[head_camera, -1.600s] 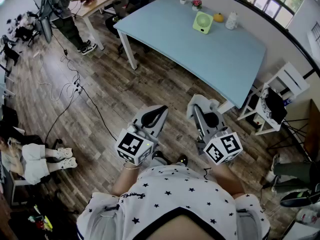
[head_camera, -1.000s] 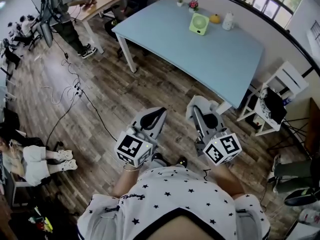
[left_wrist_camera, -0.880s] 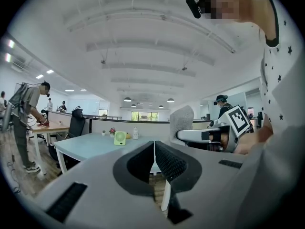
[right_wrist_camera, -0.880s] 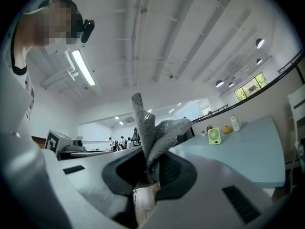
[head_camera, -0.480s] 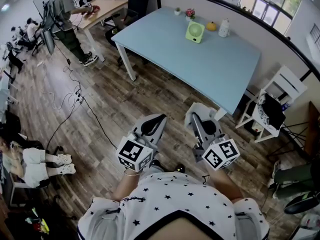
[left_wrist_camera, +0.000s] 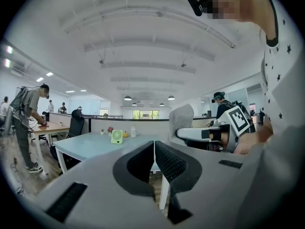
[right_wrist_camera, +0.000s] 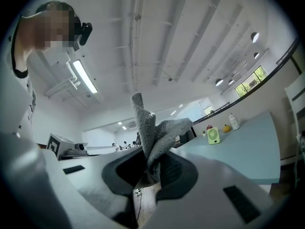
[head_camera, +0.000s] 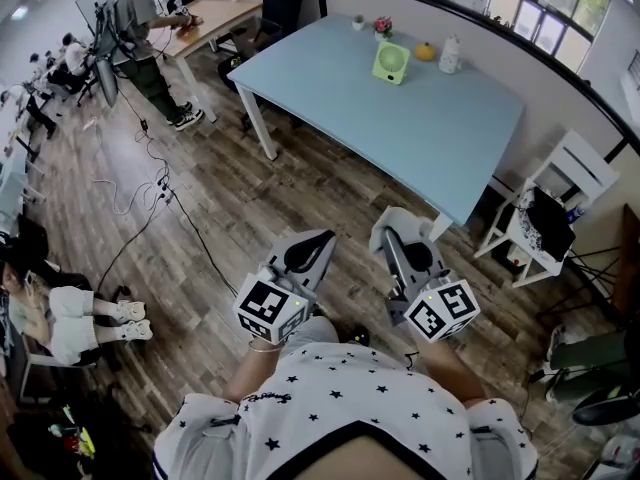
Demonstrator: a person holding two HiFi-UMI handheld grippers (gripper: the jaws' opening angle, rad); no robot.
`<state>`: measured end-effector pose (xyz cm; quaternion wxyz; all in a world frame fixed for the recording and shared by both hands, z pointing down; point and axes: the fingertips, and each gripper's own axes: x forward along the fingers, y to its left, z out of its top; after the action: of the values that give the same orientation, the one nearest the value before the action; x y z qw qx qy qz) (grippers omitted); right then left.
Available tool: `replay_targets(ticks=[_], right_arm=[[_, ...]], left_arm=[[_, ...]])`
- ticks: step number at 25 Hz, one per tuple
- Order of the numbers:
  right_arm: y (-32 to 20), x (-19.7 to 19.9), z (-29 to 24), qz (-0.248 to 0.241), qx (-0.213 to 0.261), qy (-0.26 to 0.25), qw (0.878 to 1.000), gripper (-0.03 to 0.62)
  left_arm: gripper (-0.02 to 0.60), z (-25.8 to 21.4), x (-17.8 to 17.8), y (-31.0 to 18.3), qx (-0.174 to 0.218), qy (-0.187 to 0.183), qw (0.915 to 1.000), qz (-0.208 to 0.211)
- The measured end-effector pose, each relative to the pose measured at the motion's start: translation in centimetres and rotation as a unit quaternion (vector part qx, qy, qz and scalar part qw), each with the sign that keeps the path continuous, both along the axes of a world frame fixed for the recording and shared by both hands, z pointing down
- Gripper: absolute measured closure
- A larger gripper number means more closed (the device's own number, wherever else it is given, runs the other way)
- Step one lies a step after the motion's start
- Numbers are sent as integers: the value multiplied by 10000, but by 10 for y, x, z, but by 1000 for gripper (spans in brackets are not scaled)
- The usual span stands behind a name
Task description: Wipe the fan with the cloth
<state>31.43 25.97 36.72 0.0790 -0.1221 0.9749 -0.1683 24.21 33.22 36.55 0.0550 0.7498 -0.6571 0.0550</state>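
Head view shows little change from a moment ago: my left claw (head_camera: 318,240) and right claw (head_camera: 392,230) hover over the wooden floor (head_camera: 250,193) as before, well short of the pale blue table (head_camera: 400,128). The small green square fan (head_camera: 391,62) stands near its far edge. My left jaws are pressed together, empty. My right jaws clench the grey knitted cloth (right_wrist_camera: 151,128), its lower end buried between them.

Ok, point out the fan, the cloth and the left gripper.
green fan (head_camera: 391,63), head view, front grille.
grey cloth (right_wrist_camera: 148,128), right gripper view, upright fold.
left gripper (left_wrist_camera: 154,146), left gripper view, between its closed fingertips.
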Motion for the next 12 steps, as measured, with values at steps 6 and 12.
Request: replay_targets(ticks=[6,12], right_arm=[[-2,3,4,27,-76,17,10000,545],[-17,-5,6,189,-93,52,9998,545]], left_arm=[[550,5,4,-4,-53,48,10000,65],[549,10,-5,-23,-90,98,9996,251]])
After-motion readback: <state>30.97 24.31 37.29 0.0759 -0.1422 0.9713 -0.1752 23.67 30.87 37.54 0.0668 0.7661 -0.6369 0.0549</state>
